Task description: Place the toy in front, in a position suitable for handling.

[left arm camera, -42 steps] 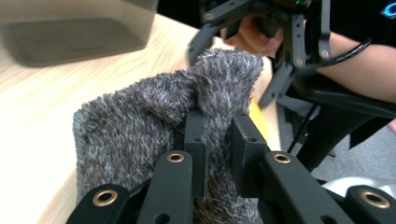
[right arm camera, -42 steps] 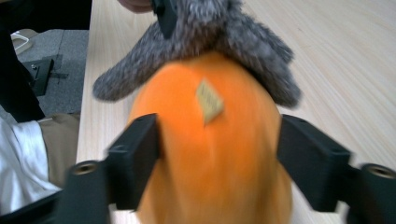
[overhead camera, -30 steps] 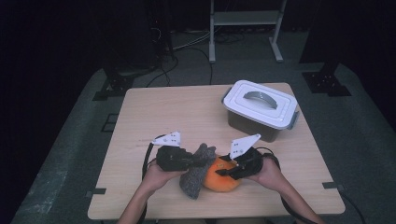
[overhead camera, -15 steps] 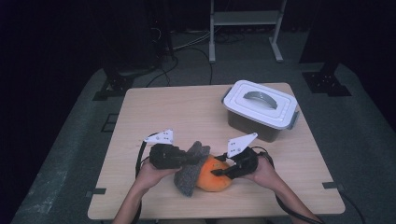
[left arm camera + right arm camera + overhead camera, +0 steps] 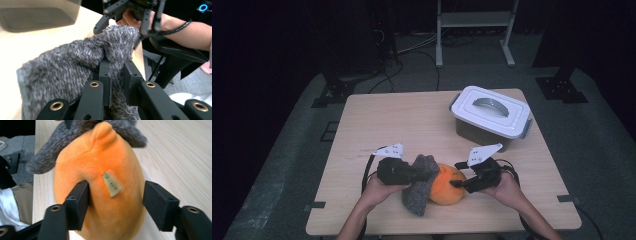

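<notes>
At the near edge of the desk (image 5: 362, 130), the left tongs (image 5: 117, 75) are pinched shut on a fold of the fuzzy grey cloth (image 5: 419, 184), which drapes over the left side of the orange plush toy (image 5: 445, 184), apparently so the fabric can be drawn across or off it. To the right, the right tongs (image 5: 113, 195) are spread around the toy's body, one jaw pressing into its side and the other just beside it, seemingly to brace it against the pull. A lidded white box (image 5: 490, 115) sits untouched at the far right, well apart.
</notes>
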{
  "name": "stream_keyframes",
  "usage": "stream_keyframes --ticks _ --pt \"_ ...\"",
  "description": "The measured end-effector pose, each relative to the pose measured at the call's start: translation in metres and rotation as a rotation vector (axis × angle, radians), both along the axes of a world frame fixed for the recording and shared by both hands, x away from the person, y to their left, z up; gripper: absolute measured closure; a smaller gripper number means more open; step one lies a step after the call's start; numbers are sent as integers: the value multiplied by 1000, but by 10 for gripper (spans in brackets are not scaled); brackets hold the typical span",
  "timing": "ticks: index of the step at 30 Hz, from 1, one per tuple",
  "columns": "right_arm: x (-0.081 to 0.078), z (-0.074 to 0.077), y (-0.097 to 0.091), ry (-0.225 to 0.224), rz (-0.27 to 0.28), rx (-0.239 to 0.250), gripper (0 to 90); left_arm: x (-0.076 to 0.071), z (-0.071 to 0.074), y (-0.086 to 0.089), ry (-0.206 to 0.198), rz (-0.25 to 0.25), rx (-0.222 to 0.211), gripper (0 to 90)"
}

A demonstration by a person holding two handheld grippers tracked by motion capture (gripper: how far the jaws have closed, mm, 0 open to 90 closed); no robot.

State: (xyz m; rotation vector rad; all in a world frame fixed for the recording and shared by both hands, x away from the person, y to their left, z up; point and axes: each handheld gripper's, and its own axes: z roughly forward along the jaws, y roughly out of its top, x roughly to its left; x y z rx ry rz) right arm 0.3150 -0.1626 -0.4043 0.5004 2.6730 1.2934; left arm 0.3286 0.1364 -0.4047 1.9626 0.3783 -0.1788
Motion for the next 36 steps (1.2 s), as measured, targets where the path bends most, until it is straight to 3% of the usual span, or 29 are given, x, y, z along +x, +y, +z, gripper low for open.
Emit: stream_keyframes --ticks 5,10,13,14,16,18,20,23,28,36 --pt "0 -2 -7 26 -3 14 378 -3 3 -7 -6 -5 3 789" --pt "-6 7 -4 73 36 -23 276 -4 4 -12 7 -10 -5 789" --pt "-8 4 5 83 51 -38 200 -6 6 -17 5 -20 -5 789" --pt "-9 2 8 75 51 -47 206 -8 7 -20 -6 -29 9 789" --pt "-10 -1 11 33 67 -62 314 -9 10 -21 -21 -24 19 788" --pt "-10 -2 10 14 73 -50 397 -8 13 -20 -27 -22 3 788" --pt "-12 -4 11 0 79 -34 422 -8 16 -21 -37 -22 -16 789" --pt "-15 -4 18 -27 95 -47 432 -10 17 -24 -66 -14 -6 788" --pt "-9 -6 9 -14 113 -22 464 -10 12 -18 -102 15 16 788" --pt "2 -11 -15 50 101 39 468 -7 2 -7 -86 45 23 785"
